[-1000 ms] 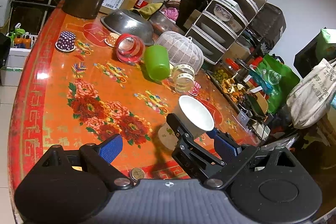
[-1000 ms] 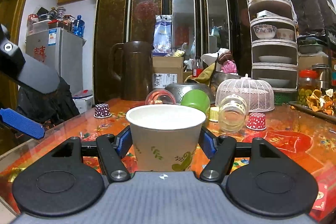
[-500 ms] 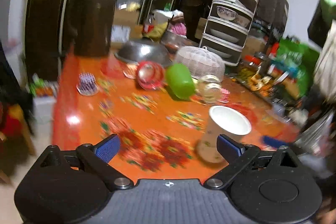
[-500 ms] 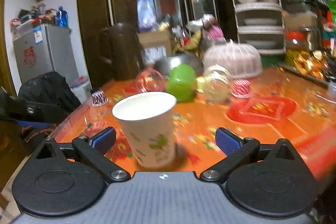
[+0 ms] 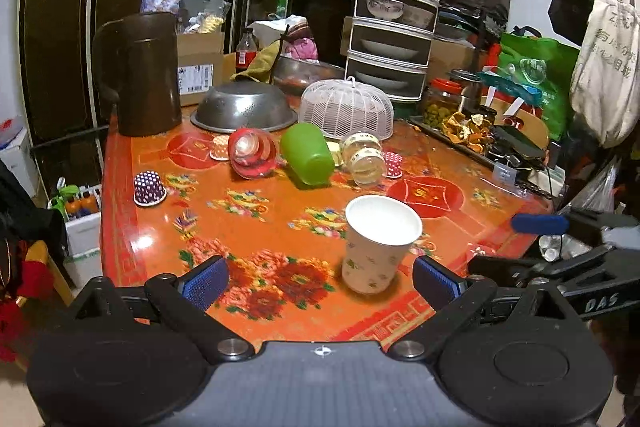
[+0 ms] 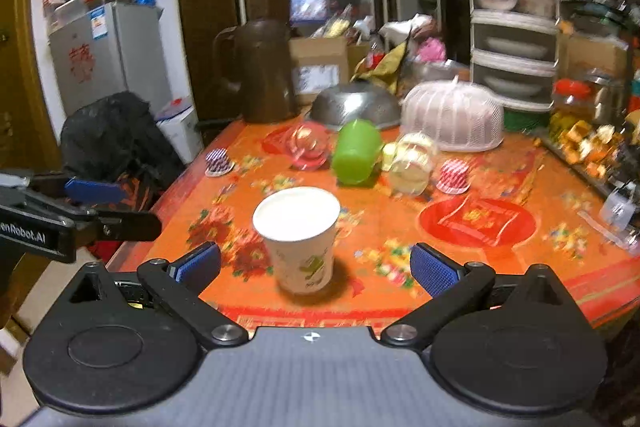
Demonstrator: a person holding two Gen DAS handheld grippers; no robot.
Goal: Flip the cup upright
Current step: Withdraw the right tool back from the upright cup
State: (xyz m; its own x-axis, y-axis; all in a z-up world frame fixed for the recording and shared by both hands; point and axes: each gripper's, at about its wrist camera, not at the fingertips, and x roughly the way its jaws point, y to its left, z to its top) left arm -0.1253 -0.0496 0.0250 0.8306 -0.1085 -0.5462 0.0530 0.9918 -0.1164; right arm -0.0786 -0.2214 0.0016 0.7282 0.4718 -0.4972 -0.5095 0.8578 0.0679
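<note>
A white paper cup with a green leaf print (image 5: 378, 247) stands upright, mouth up, near the front edge of the orange flowered table (image 5: 248, 227); it also shows in the right wrist view (image 6: 300, 239). My left gripper (image 5: 320, 277) is open and empty, held back from the cup at the table's front edge. My right gripper (image 6: 314, 267) is open and empty, just in front of the cup and apart from it. The right gripper also shows at the right of the left wrist view (image 5: 560, 259), off the table's corner.
Farther back lie a green cup on its side (image 5: 306, 153), a red-rimmed glass (image 5: 252, 153), a clear jar (image 5: 362, 159) and small dotted paper cups (image 5: 149, 187). A brown jug (image 5: 138, 75), metal colander (image 5: 244, 107) and white mesh food cover (image 5: 346, 109) stand behind.
My right gripper has let go of the paper cup, opened and drawn back. My left gripper has also pulled back towards the front edge. The cup stays upright on the table.
</note>
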